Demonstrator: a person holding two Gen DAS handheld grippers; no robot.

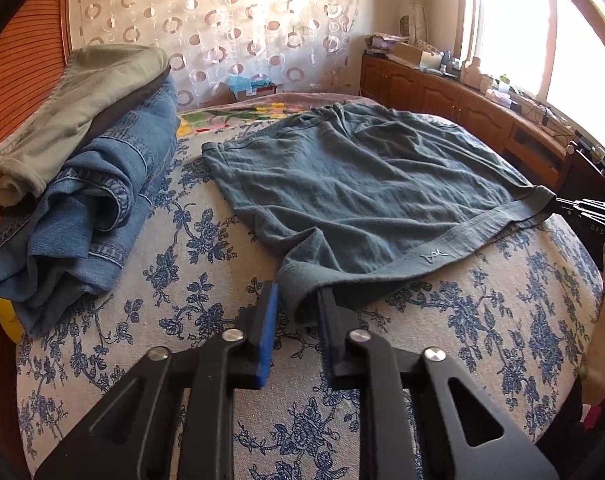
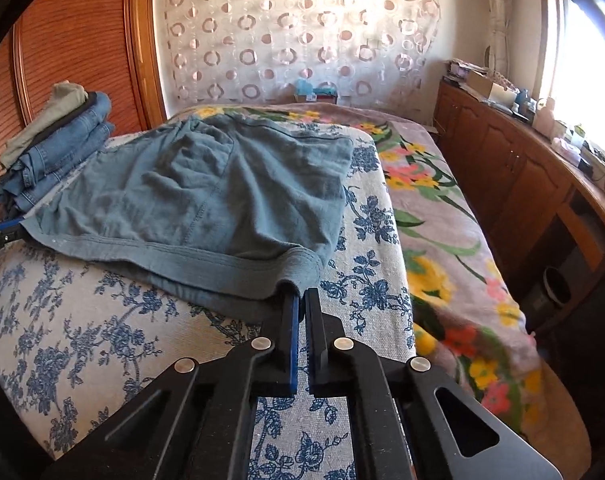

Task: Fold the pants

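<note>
Grasp step: teal shorts (image 1: 362,184) lay flat on floral bedcover (image 1: 206,320), waistband corners were pinched by L gripper (image 1: 298,300) & R gripper (image 2: 298,300), both clamped on cloth; next, corners likely lifted/carried across together for fold.

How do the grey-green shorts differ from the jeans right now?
The grey-green shorts lie spread flat mid-bed; the jeans sit folded in a pile near the headboard. The shorts are gripped at both waistband corners by the left gripper and right gripper; the jeans are untouched, with an olive garment on top. Both rest on the floral sheet.
</note>
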